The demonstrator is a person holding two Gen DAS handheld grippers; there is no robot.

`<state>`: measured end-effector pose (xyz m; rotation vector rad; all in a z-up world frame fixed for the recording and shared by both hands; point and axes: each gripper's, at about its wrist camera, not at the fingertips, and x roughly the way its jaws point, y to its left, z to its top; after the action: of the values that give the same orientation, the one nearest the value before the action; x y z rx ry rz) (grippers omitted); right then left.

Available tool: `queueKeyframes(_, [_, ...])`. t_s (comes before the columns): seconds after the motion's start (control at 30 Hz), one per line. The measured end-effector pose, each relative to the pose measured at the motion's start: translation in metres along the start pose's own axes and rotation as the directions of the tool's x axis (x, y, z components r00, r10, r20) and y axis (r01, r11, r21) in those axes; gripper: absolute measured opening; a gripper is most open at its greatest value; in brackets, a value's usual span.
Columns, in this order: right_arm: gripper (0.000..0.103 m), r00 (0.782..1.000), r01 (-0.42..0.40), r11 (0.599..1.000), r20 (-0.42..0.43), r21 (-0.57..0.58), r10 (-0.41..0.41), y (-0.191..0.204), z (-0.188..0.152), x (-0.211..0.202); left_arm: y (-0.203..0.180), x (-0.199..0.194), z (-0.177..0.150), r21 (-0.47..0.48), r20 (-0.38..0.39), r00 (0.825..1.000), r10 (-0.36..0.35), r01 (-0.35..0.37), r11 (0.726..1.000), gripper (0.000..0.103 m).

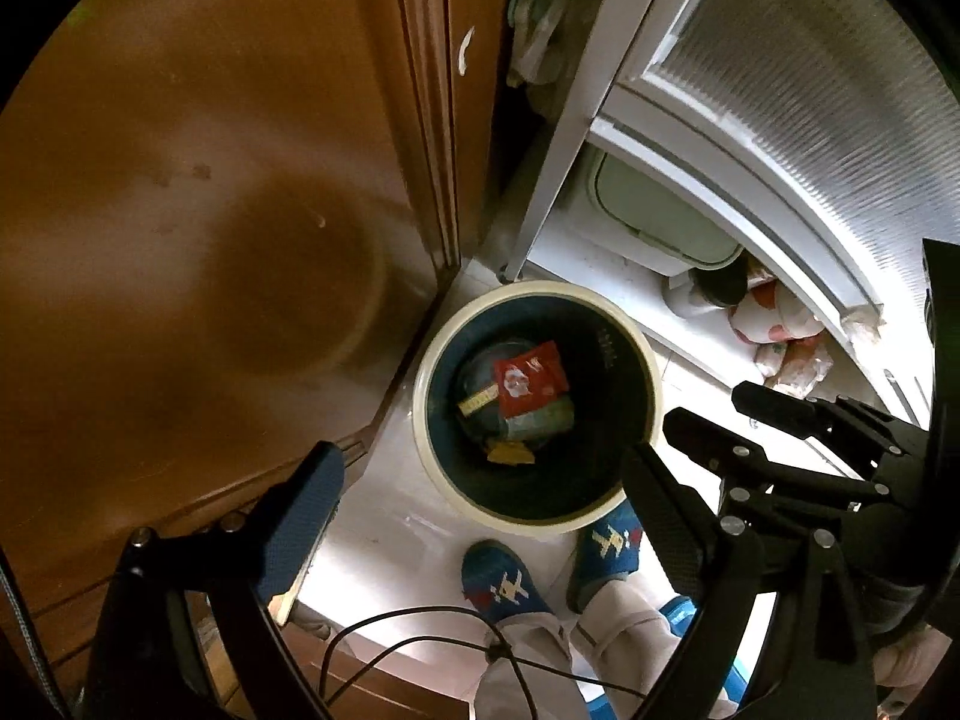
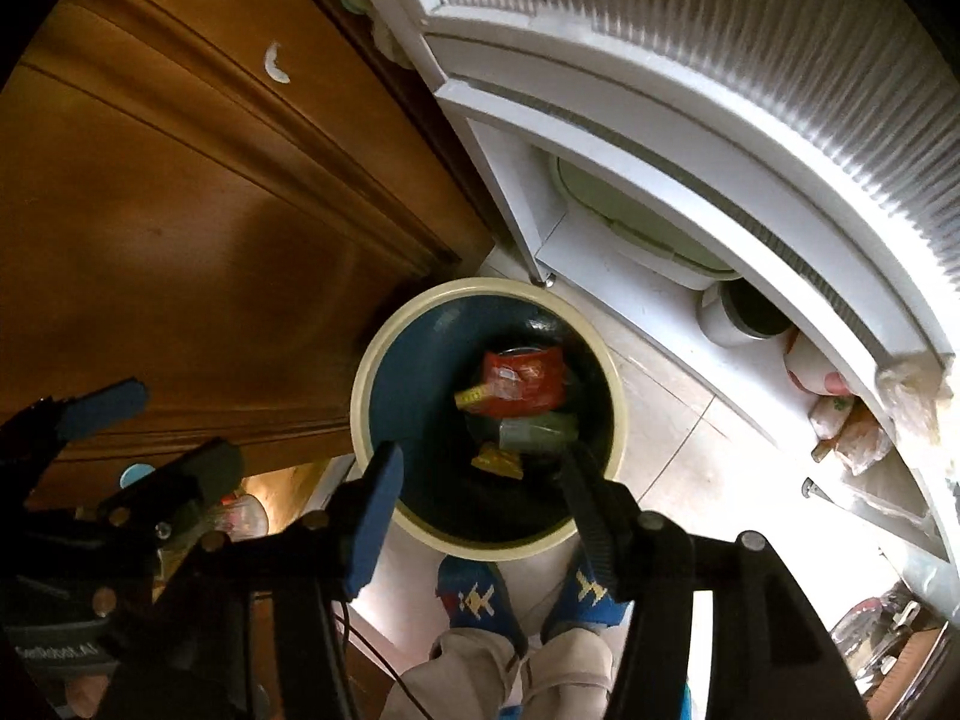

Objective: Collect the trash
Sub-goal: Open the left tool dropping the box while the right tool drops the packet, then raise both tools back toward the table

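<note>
A round bin (image 1: 422, 384) with a cream rim and a dark blue inside stands on the pale tile floor, right below both grippers. In it lie a red wrapper (image 1: 531, 377), a green packet (image 1: 540, 420) and yellow scraps (image 1: 510, 453). My left gripper (image 1: 480, 450) hangs open over the bin's near edge, nothing between its blue pads. My right gripper (image 2: 480, 462) is open above the bin (image 2: 360, 384) too, and the red wrapper (image 2: 528, 378) lies beneath it. Each gripper shows in the other's view: the right gripper (image 1: 708, 408) at the right edge, the left gripper (image 2: 168, 429) at the left edge.
A brown wooden door (image 1: 210, 210) rises close on the left of the bin. A white-framed ribbed glass door (image 1: 780, 90) stands on the right, with a pale green lidded container (image 1: 660, 222) and printed bags (image 1: 780, 330) behind it. A person's feet in blue slippers (image 1: 504, 582) stand just before the bin.
</note>
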<state>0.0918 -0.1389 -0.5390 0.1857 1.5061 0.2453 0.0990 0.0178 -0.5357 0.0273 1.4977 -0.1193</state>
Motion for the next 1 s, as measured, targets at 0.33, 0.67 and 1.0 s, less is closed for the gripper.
queueKeyframes(0.33, [0.056,1.0,0.0,0.999,0.027,0.038,-0.001,0.0,-0.02,-0.064,-0.014,-0.063,-0.014,0.004,0.01,0.999,-0.043,0.043,0.999,0.099])
queueKeyframes(0.67, [0.056,0.995,0.027,0.999,0.091,0.036,-0.03,0.011,-0.036,-0.171,-0.039,-0.186,-0.027,0.077,0.086,0.991,-0.105,0.099,0.992,0.1])
queueKeyframes(1.0, [0.056,0.969,0.07,0.998,0.237,0.0,-0.068,0.035,-0.051,-0.292,-0.05,-0.315,-0.029,0.193,0.243,0.954,-0.172,0.126,0.973,0.102])
